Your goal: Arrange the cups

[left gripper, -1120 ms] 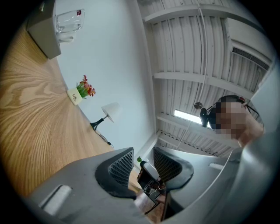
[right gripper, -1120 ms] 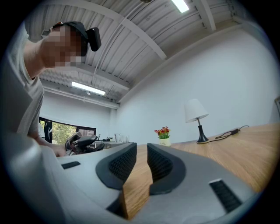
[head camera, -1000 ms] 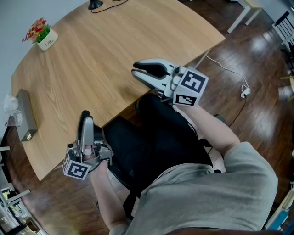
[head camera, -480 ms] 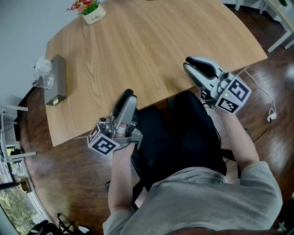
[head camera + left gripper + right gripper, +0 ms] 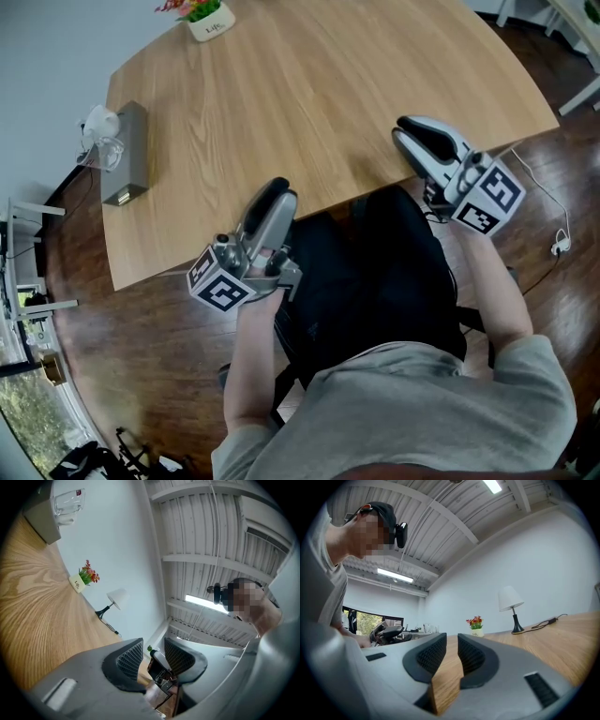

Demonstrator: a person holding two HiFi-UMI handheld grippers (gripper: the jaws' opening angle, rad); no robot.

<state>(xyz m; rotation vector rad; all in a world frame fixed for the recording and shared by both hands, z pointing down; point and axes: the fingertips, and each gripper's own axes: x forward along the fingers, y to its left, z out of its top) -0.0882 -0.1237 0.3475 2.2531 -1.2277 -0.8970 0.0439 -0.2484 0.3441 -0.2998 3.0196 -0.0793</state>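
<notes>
No cup stands on the bare part of the wooden table. Clear glass cups sit at the far left by a grey box; in the left gripper view the cups show at top left. My left gripper hovers at the table's near edge, its jaws a little apart with nothing between them. My right gripper is over the near right edge, its jaws only narrowly apart and empty. Both are far from the cups.
A small white pot of red flowers stands at the table's far side. A white lamp with a cable is further back. A black chair seat lies under my arms. A white cable runs over the dark wooden floor at the right.
The head view has swung, so the table now sits more to the middle and the grey box has come further into view. Both grippers keep their places at the table's edge.
</notes>
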